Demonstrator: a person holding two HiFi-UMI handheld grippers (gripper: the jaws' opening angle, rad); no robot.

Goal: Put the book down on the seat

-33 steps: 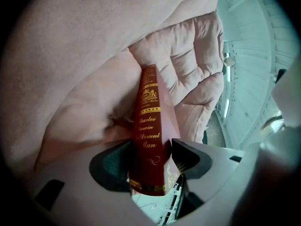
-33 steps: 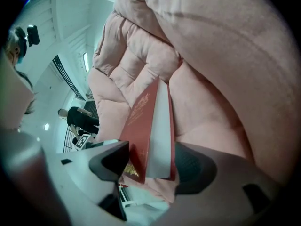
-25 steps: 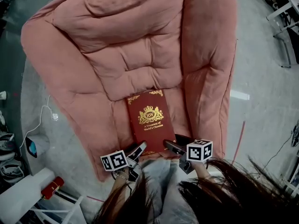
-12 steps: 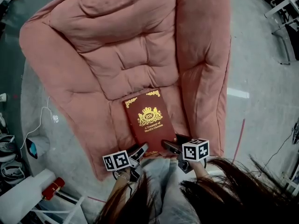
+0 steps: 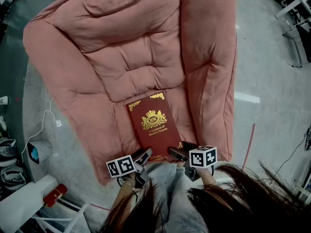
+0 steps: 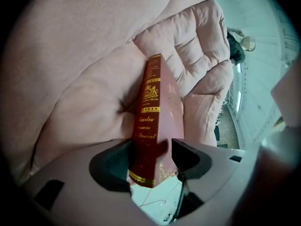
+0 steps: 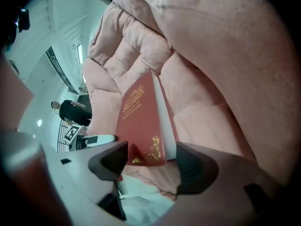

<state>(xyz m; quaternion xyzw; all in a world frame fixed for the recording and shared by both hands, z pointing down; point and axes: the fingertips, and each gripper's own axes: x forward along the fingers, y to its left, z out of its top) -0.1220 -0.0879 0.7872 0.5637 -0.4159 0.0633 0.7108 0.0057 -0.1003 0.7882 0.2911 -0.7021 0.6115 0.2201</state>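
Lab-like hall: glossy grey floor (image 5: 274, 72), loose cable (image 5: 57, 123)

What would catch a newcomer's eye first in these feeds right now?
The big pink quilted padded seat fills most of the head view. On its front part lies a dark red hardback book with a gold crest, its near end at the seat's front edge. The left tool and the right tool each grip that near end, jaws on either side of the book.
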